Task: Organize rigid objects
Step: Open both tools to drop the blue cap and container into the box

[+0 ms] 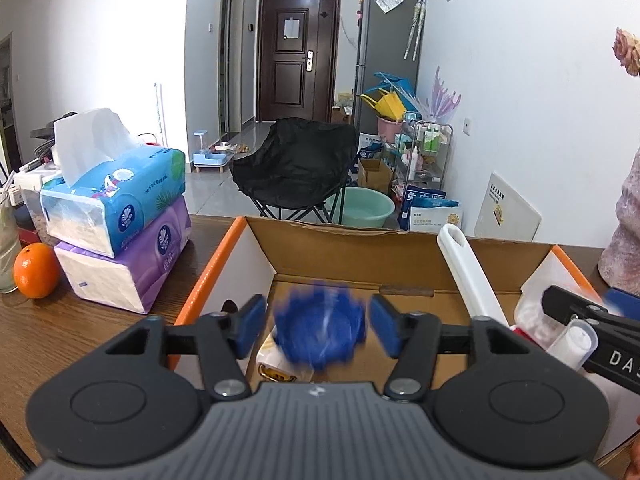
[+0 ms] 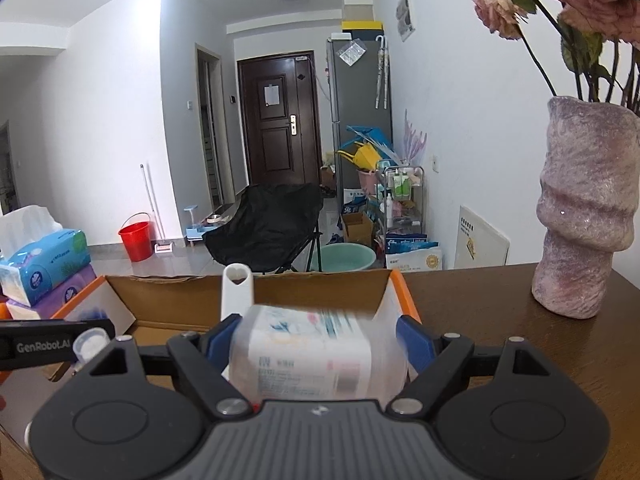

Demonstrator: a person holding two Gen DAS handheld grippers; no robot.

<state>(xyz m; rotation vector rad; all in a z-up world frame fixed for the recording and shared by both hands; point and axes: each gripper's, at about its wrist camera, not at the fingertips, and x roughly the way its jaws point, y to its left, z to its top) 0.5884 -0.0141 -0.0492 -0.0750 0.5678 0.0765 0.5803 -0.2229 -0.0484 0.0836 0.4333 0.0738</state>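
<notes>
Lettering "GenRobot.AI" marks left gripper (image 2: 52, 346) (white print).

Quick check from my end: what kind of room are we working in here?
Most likely the living area of a small flat: a dark front door, a tall grey fridge by the wall, and a black folding chair beyond the wooden table.

Black claw (image 1: 318, 326) with blue pads (image 1: 250, 330), silver screws, ribbed grey body.

You worked in a lived-in home: a dark front door (image 1: 298, 54), a tall fridge (image 1: 386, 56), a black folding chair (image 1: 296, 160), a red bucket (image 2: 136, 240) and tissue packs (image 1: 116, 192) surrounded your wooden table (image 2: 480, 312).
</notes>
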